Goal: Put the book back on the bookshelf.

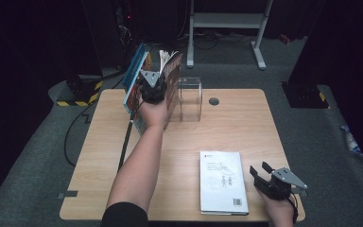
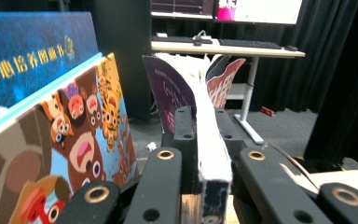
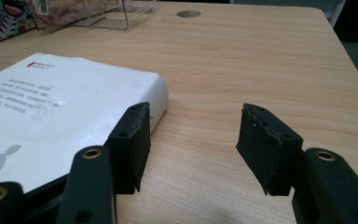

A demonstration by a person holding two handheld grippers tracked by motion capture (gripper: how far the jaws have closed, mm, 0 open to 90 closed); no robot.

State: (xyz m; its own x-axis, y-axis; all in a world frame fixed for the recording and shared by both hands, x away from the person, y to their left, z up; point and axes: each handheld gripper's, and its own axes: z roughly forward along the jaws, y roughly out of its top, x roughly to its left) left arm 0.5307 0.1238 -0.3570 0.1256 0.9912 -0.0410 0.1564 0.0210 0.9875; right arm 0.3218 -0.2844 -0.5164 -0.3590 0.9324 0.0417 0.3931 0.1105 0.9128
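As we look down from the high view, our left gripper (image 1: 152,89) clenches a paperback (image 1: 171,75) upright at the far left of the table (image 1: 246,127), between a row of leaning picture books (image 1: 133,90) and a clear box (image 1: 190,98). Our right gripper (image 1: 264,176) rests near the table's front right corner, just beside a white book (image 1: 222,182) lying flat.

Through the left gripper view, the jaws clamp the paperback's page block (image 2: 210,140) near one edge while its purple cover (image 2: 170,93) fans loose. We judge that the pages could slip or tear under so narrow a grip, and a careless tilt could topple the tiger book (image 2: 81,140) leaning alongside.

Through the right gripper view, the jaws stand released and empty over bare wood, one pad (image 3: 135,140) close to the white book's corner (image 3: 154,93). A stray nudge here could push that book askew, we think.
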